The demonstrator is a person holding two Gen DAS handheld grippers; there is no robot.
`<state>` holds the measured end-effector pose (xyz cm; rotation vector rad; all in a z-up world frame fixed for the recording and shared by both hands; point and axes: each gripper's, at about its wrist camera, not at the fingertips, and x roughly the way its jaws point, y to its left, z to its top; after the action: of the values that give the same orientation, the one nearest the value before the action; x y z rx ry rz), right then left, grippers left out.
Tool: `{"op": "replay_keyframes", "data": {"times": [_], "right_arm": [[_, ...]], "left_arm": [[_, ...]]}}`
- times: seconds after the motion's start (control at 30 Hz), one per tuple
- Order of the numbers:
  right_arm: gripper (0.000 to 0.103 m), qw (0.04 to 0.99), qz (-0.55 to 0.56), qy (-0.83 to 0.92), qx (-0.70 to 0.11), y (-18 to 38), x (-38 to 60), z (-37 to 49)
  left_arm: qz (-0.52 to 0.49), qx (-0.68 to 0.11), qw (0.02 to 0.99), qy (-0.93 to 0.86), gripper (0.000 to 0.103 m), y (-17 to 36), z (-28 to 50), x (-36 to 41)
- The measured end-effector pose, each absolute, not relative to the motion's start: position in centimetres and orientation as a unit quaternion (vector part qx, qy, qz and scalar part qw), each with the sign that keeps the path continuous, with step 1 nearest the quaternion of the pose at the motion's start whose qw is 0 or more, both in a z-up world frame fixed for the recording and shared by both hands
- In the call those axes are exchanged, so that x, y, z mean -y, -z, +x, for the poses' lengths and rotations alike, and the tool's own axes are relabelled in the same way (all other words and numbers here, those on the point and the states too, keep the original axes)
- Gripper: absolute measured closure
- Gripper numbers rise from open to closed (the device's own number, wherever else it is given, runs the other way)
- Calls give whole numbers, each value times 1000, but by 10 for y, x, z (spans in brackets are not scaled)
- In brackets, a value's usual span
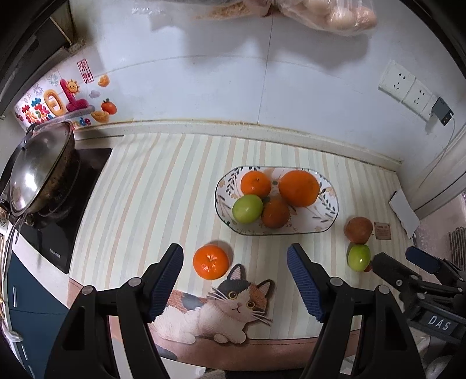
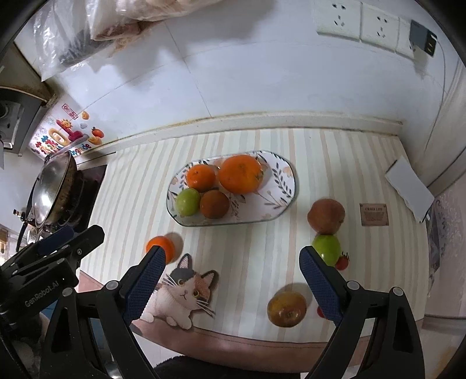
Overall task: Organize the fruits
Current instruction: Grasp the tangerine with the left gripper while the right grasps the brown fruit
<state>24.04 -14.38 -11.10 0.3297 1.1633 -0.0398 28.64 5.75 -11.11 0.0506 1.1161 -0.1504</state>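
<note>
An oval patterned plate (image 1: 327,215) (image 2: 279,186) holds two oranges, a green fruit and a dark orange fruit. A loose orange (image 1: 211,261) (image 2: 161,246) lies on the mat just ahead of my left gripper (image 1: 235,272), which is open and empty. To the right lie a brown-red fruit (image 1: 358,229) (image 2: 326,216), a green fruit (image 1: 358,257) (image 2: 326,249) and a small red tomato (image 2: 342,261). A yellow-brown fruit (image 2: 287,309) lies near my right gripper (image 2: 231,277), which is open and empty. The right gripper (image 1: 402,262) also shows at the right of the left wrist view.
A striped mat with a cat picture (image 1: 221,306) covers the counter. A lidded wok (image 1: 40,169) sits on the stove at the left. Wall sockets (image 1: 404,87), a white card (image 2: 407,186) and hanging plastic bags (image 1: 326,14) are at the back and right.
</note>
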Motion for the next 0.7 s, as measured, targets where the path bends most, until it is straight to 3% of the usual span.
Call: {"op": "replay_keyframes", "data": {"times": [0.07, 0.13, 0.57, 0.63, 0.7], "right_arm": [[8, 812, 162, 23, -560, 124, 152, 238], [8, 793, 166, 30, -586, 147, 159, 232], [8, 681, 192, 70, -703, 299, 189, 210], [11, 679, 180, 69, -708, 311, 187, 210], [24, 674, 178, 63, -714, 321, 184, 210]], "left_arm": [[24, -539, 840, 66, 29, 122, 287, -59], [29, -550, 833, 59, 17, 134, 287, -59], [33, -633, 773, 6, 17, 227, 300, -87], [26, -646, 763, 5, 17, 238, 306, -91], [18, -656, 755, 5, 17, 247, 309, -93]]}}
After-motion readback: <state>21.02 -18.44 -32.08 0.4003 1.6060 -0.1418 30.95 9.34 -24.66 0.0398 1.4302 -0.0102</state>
